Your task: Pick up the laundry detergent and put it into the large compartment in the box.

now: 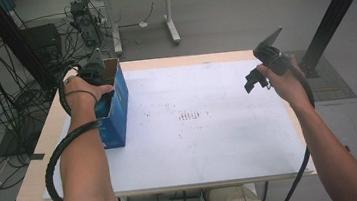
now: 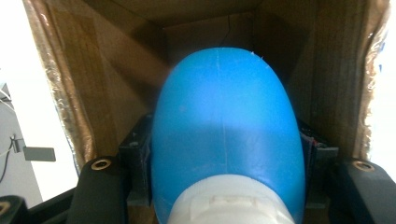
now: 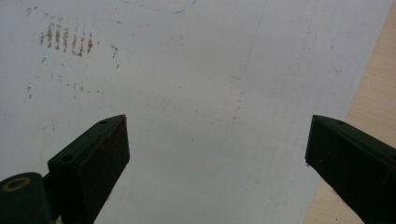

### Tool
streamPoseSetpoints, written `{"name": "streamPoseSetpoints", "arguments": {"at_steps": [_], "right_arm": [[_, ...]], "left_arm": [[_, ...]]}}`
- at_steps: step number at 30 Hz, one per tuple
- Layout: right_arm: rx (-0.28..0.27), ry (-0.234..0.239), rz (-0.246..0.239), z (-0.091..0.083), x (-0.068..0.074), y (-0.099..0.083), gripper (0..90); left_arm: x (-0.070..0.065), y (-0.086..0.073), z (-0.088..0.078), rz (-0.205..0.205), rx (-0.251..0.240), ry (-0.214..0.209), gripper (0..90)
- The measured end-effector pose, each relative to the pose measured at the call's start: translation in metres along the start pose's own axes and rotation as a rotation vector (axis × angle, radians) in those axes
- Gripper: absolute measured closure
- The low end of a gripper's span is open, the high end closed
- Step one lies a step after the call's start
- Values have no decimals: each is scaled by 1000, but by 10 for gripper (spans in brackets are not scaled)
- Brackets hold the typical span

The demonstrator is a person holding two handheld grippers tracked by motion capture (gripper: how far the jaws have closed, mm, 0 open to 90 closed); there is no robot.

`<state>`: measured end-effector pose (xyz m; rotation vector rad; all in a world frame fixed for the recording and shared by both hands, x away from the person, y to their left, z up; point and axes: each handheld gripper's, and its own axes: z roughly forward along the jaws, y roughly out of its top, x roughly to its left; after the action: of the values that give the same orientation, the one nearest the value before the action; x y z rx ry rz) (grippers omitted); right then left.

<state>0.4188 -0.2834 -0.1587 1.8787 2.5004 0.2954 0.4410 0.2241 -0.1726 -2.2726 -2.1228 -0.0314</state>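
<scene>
Left gripper [image 2: 224, 186] clamps a smooth blue plastic bottle [image 2: 224, 135] with white cap, long axis pointing down into the blue-sided open cardboard box [image 1: 116, 104] (right gripper [image 3: 217, 154], wide apart, hovers well away).

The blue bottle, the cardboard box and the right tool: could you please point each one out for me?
Blue bottle [image 2: 224, 130]: left gripper view, middle of its rounded body.
Cardboard box [image 1: 119, 106]: high view, blue outer side wall.
Right tool [image 3: 217, 149]: right gripper view, midway between its fingertips.
</scene>
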Motion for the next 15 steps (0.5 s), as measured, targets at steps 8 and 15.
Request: {"name": "streamPoseSetpoints", "arguments": {"at_steps": [8,15], "right_arm": [[2,1,0,0,-1,0,63],[1,-1,-2,-1,1,0,63]], "left_arm": [[-1,-1,0,-2,-4,2,375],[1,-2,1,-2,-8,-1,375]]}}
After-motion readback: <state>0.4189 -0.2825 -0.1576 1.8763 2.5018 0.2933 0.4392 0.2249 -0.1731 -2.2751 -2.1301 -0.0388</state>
